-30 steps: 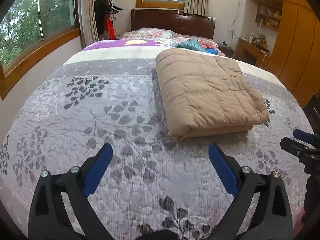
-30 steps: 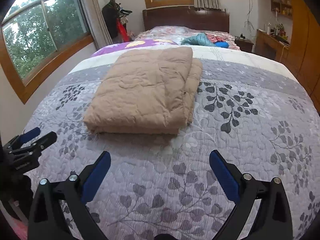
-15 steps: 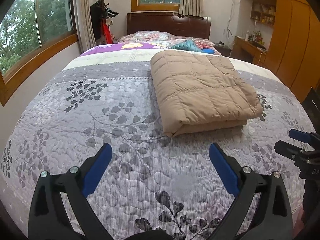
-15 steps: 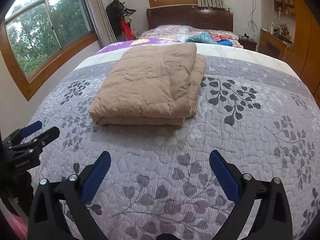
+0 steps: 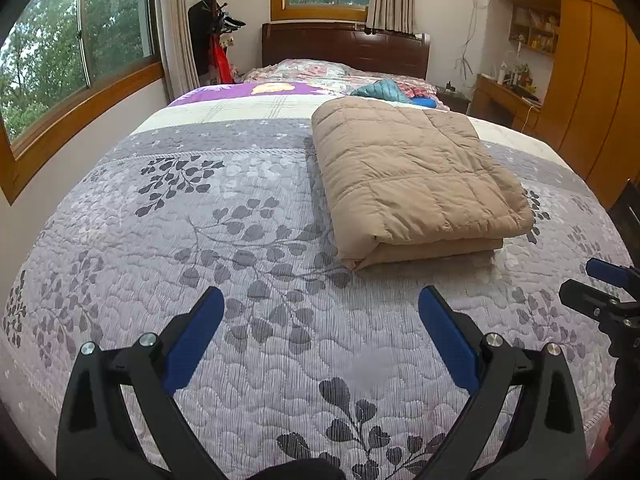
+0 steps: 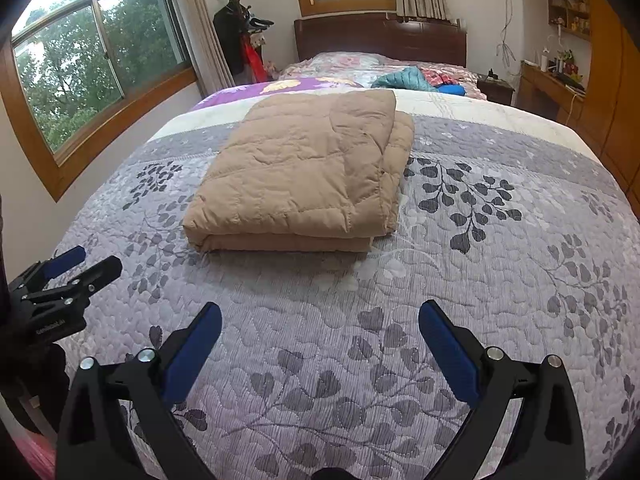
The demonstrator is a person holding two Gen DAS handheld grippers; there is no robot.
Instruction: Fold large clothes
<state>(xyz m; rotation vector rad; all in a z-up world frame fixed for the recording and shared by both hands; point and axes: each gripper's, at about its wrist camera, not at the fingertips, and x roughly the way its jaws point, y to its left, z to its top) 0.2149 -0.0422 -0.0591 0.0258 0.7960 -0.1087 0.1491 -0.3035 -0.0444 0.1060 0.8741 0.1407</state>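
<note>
Both grippers, left (image 5: 320, 300) and right (image 6: 320, 314), hover spread wide and empty over the bedspread (image 5: 240, 360). Beyond them lies the folded tan quilt (image 6: 304, 172), untouched.

Small white lettering on the left hand-held gripper (image 6: 64, 276) is too blurred to read.

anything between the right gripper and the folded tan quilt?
No. In the right wrist view only bare grey leaf-print bedspread lies between the open right gripper and the folded tan quilt.
</note>
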